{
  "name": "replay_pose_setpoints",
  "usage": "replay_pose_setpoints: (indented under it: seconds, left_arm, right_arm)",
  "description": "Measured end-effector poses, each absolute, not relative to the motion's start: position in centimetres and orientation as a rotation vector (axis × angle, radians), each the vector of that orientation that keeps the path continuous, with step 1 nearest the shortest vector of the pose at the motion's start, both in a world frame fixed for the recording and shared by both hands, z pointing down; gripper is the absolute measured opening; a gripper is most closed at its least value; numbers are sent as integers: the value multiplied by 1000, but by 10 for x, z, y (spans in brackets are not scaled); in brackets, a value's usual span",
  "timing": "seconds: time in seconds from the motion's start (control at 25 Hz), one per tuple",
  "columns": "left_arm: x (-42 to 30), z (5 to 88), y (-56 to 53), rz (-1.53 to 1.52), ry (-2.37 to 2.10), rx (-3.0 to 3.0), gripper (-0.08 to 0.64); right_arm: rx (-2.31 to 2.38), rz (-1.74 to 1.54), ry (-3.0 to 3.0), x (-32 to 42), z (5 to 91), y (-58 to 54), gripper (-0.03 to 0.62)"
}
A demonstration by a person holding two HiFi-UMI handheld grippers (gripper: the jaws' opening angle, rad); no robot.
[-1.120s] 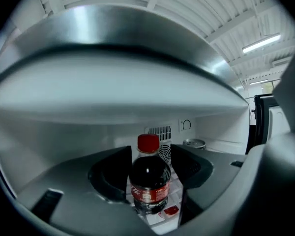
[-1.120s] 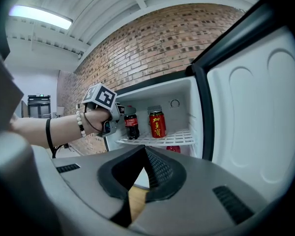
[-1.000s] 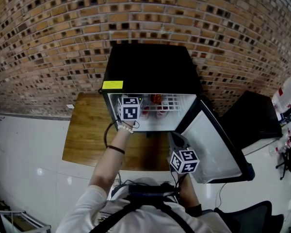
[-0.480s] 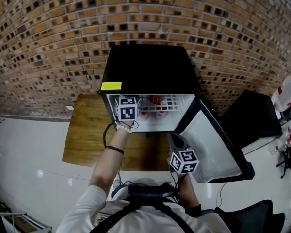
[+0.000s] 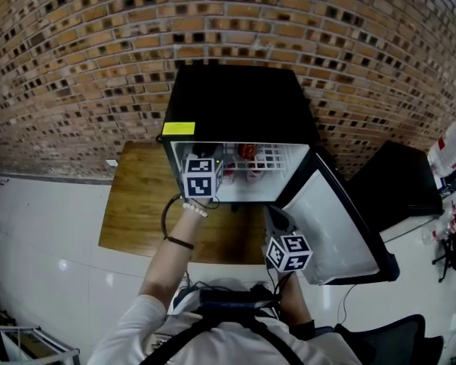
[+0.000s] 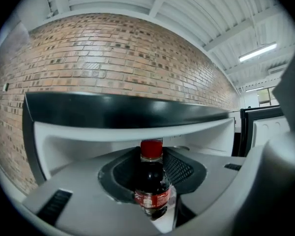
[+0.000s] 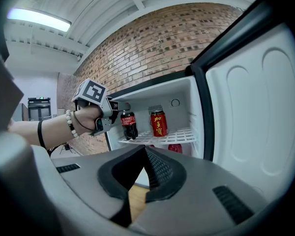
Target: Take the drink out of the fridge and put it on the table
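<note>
The left gripper [image 7: 117,118] is reaching into the fridge [image 5: 239,105]. Its jaws have just been closing and are now clamped on the cola bottle [image 6: 151,178], red cap up. The bottle sits at the left front of the fridge's wire shelf [image 7: 173,135]. Whether its base has cleared the wires is too close to call from here. This is where it could go wrong. The bottle is smooth and rounded, so a grip that's only just bitten could let it twist or slide down as it comes out. A drop from there would land on the shelf edge or on the wooden table [image 5: 133,211] in front of the fridge. The cap sits close under the fridge's top lip, so lifting too eagerly could knock it. The red can [image 7: 159,123] stands just right of the bottle, deeper in the fridge, and a sideways swing would tip it. The right gripper [image 7: 143,150] hangs outside the fridge by the open door [image 5: 330,219] with its fingers together on nothing. My read is that a door drifting shut would crowd the way out.
</note>
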State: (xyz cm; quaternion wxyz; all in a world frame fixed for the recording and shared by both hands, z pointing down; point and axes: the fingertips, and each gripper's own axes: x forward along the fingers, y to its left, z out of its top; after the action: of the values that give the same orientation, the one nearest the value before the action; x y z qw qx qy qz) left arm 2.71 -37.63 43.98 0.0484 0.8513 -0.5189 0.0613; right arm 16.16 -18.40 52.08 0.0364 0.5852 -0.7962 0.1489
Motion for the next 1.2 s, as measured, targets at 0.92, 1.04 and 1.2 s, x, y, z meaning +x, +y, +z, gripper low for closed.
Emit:
replay_pose_setpoints:
  seconds: [0.92,1.04,1.2]
  left_arm:
    - [-65,565,-254,327,-1522,2525,141]
    - [-82,593,-254,338,-1545,2483,141]
    - [-105,626,-259,346,-1591,2423,141]
  right_arm:
    - [1652,442,-2511,107,518,-186,14]
    - [1644,452,-2506,104,521,-189,14]
    - [1639,460,-2500,100,526,-192,14]
